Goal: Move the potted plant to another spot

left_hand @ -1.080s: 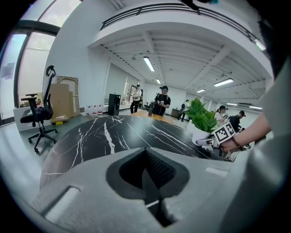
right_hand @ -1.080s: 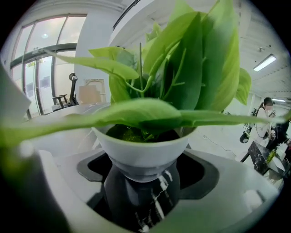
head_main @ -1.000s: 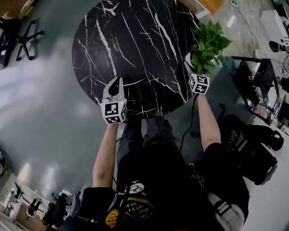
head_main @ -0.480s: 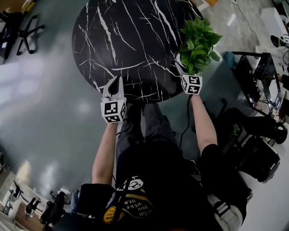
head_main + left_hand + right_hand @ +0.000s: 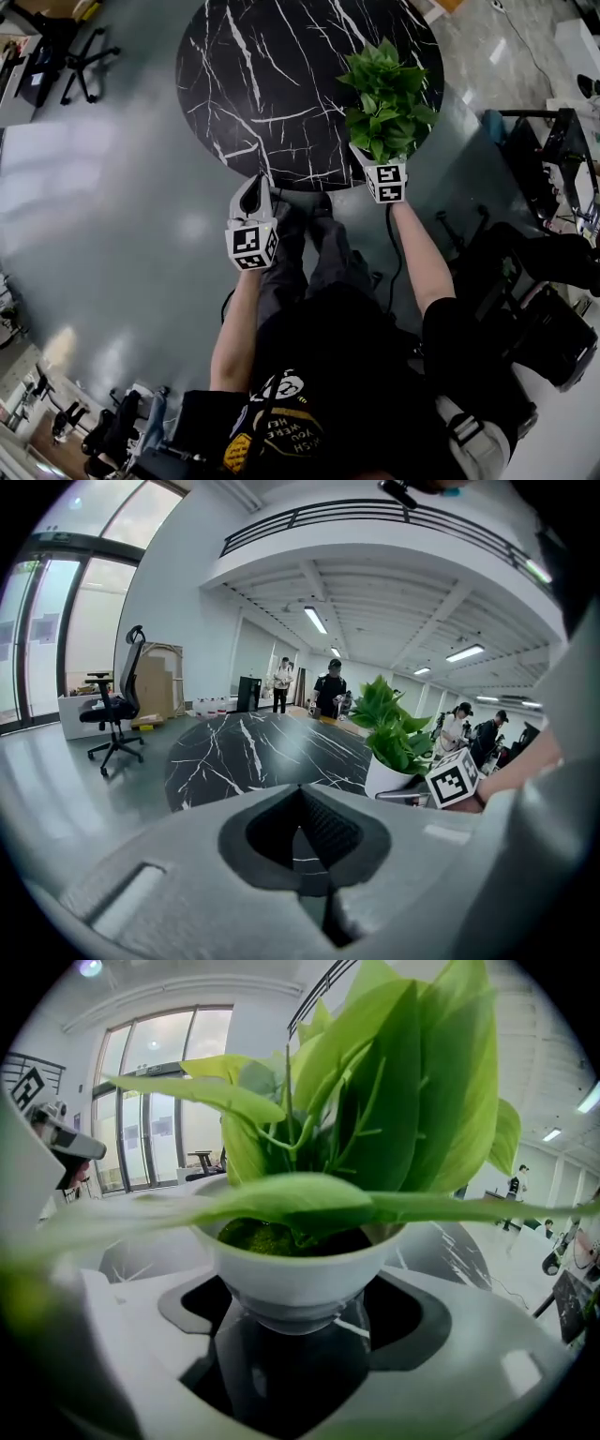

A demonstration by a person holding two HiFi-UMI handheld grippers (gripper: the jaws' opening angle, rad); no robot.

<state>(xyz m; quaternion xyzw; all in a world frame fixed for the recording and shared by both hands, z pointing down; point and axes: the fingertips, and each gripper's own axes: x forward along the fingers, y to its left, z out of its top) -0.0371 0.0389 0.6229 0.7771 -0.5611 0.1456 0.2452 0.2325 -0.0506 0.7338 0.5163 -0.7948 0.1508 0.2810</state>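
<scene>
Leaves fill most of my right gripper view: the potted plant (image 5: pixel 328 1129) sits squarely between the jaws of my right gripper (image 5: pixel 295 1335), its white pot (image 5: pixel 295 1279) clasped on both sides with the clear lower part of the pot down in the gap. From the head view the potted plant (image 5: pixel 384 94) is at the near right edge of the round black marble table (image 5: pixel 272 84), its foliage spreading over the tabletop and hiding the tips of my right gripper (image 5: pixel 370 161), whose marker cube shows just behind the pot. Whether the pot rests on the table or hangs just clear of it I cannot tell. My left gripper (image 5: pixel 253 192) is pinched closed on nothing — its jaws meet at the tip in the left gripper view (image 5: pixel 305 850) — and it hovers at the near edge of the table, over the grey floor (image 5: pixel 112 206), well apart from the plant. An office chair (image 5: pixel 117 700) stands off to the left of the table, and several people stand beyond its far side.
</scene>
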